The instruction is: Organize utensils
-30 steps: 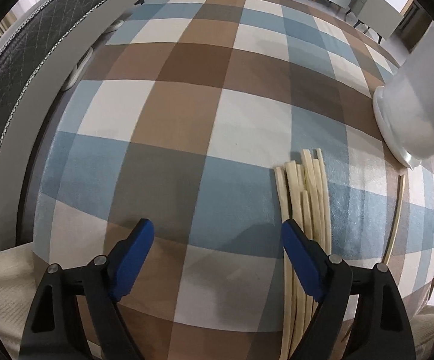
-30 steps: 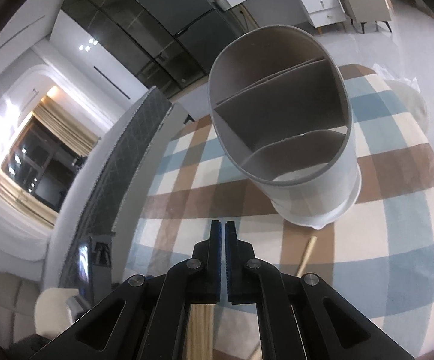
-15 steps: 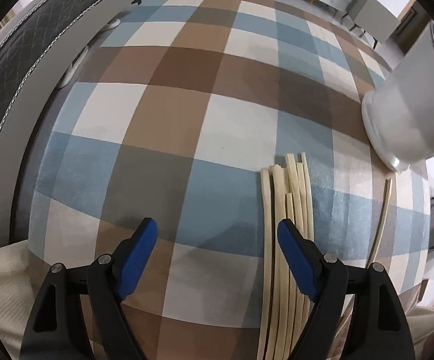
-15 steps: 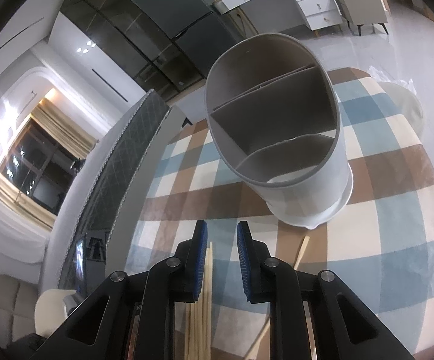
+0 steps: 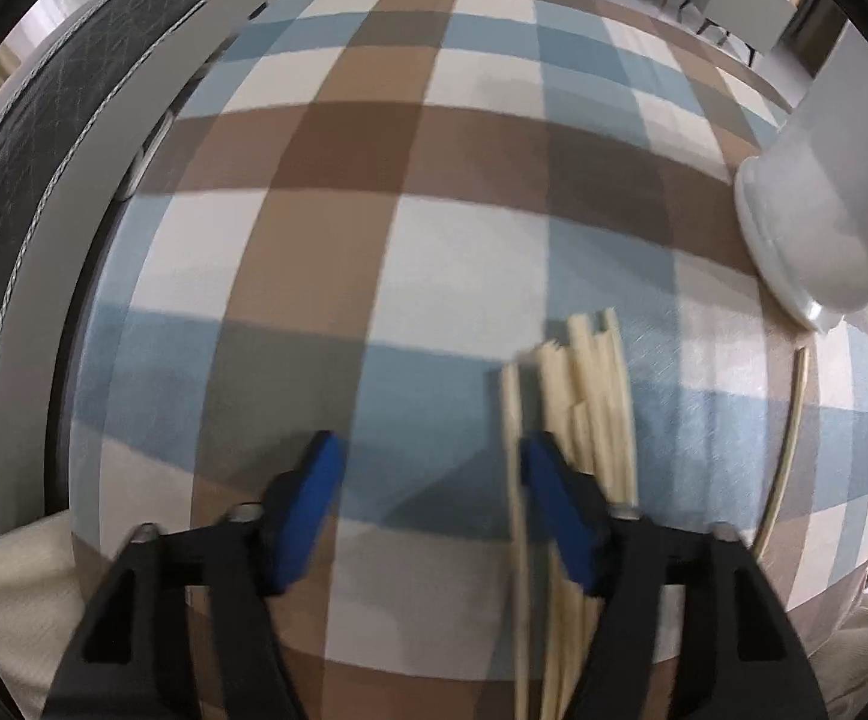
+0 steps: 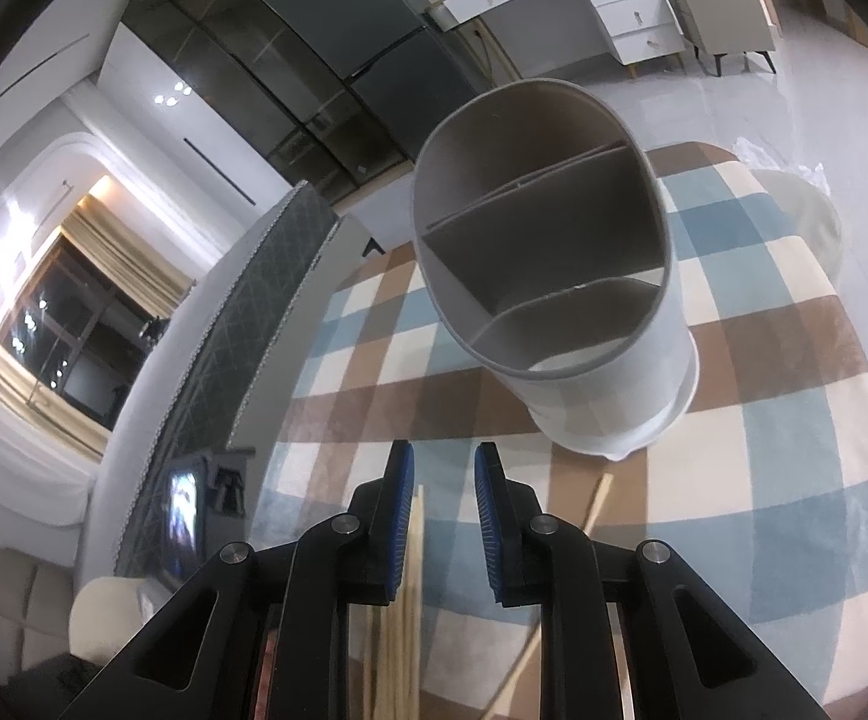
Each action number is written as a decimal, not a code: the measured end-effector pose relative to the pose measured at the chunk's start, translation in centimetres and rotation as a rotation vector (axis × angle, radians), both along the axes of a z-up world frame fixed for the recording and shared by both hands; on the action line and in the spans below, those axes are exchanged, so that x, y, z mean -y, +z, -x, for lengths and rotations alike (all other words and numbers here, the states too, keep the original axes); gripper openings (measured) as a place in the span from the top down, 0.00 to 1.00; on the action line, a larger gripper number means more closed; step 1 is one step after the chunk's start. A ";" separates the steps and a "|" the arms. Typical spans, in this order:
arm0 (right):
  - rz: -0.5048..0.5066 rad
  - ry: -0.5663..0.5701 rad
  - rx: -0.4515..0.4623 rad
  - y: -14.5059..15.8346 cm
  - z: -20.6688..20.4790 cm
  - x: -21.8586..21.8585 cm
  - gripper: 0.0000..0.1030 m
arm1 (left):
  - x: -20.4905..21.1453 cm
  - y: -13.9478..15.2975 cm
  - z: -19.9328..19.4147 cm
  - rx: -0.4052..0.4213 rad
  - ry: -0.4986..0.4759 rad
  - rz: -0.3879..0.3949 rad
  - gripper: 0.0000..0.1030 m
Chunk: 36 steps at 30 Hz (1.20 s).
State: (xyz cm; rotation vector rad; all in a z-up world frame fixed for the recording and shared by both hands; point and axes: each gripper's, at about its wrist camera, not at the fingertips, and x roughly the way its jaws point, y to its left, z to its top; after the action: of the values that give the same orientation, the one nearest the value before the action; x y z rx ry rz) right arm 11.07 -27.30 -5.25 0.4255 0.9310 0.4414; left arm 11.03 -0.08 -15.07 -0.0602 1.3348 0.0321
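Left claw [image 5: 425, 480]: pointing steeply down at the checked bench [image 5: 464, 252], its blue pads have just been closing and are standing partly apart; one pale chopstick is lying just inside the right pad, nothing is being gripped.
Right claw [image 6: 443, 498]: its pads have just been opening and are now standing slightly apart, empty, with stick ends showing beside the left pad.
Chopsticks [image 5: 596, 384]: lying in a loose bundle on the bench, most of it passing under and outside the left claw's right finger, tips uneven.
Stray stick [image 5: 794, 414]: lying apart from the bundle, nearer the holder.
Holder [image 6: 554, 276]: a grey divided pot standing upright beyond the claws, its compartments looking empty.
Risk, partial grab: the left claw is straddling only the edge of the bundle, so closing further is likely catching one stick and leaving the rest.
Risk, scatter: the finger riding on the bundle could be rolling sticks sideways toward the bench edge.
Risk, slip: round smooth sticks pinched off-centre may be pivoting or dropping on the lift.
Risk, holder: long sticks swung carelessly could be knocking the light pot over.
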 end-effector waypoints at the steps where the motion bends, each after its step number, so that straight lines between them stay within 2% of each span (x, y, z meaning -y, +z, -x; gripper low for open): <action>1: 0.011 -0.003 -0.005 -0.1 0.0 0.1 0.76 | 0.3 0.1 -0.3 0.002 -0.015 0.001 0.66; 2: 0.022 -0.006 -0.012 -0.3 0.0 0.3 0.74 | 0.7 0.3 -0.5 0.004 -0.028 0.002 0.72; 4: 0.040 -0.015 -0.040 -0.9 -0.1 0.7 0.63 | 1.0 0.3 -0.6 0.008 -0.044 0.011 0.93; 5: 0.048 -0.019 -0.054 -1.2 -0.1 0.9 0.61 | 1.1 0.3 -0.7 0.007 -0.045 0.018 0.97; 9: 0.111 -0.041 -0.144 -3.3 -0.4 1.4 0.56 | -0.1 0.4 -0.7 0.020 -0.026 0.104 1.00; 13: 0.200 -0.046 -0.226 -5.2 -0.8 1.1 0.55 | -2.3 2.1 0.1 0.109 -0.009 0.184 1.00; 18: 0.306 -0.020 -0.260 -6.1 -2.3 -1.1 0.55 | -2.7 4.4 0.5 0.176 0.017 0.280 1.00; 21: 0.398 -0.014 -0.243 -6.4 -3.1 -2.7 0.55 | -3.1 5.2 -0.3 0.203 0.021 0.316 1.00; 25: 0.508 -0.012 -0.296 -8.5 -3.9 -4.2 0.66 | -3.8 5.7 -0.7 0.220 0.023 0.340 1.00; 29: 0.620 -0.004 -0.257 -8.8 -3.8 -6.4 0.78 | -4.6 6.0 -0.3 0.220 0.023 0.362 1.00; 30: 0.622 0.013 -0.242 -8.8 -3.7 -7.0 0.95 | -4.6 6.1 -0.2 0.219 0.021 0.370 1.00; 33: 0.598 0.027 -0.231 -9.0 -3.3 -7.6 0.96 | -4.7 6.7 0.0 0.227 0.002 0.377 1.00; 36: 0.519 0.031 -0.207 -9.0 -2.7 -7.2 0.97 | -4.3 7.5 0.5 0.240 -0.029 0.378 1.00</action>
State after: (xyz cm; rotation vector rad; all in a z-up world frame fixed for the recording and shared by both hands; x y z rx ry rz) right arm 13.77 -20.11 -14.22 -0.0188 1.2103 0.1712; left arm 10.52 4.24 -7.62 -0.3542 1.0867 -0.2455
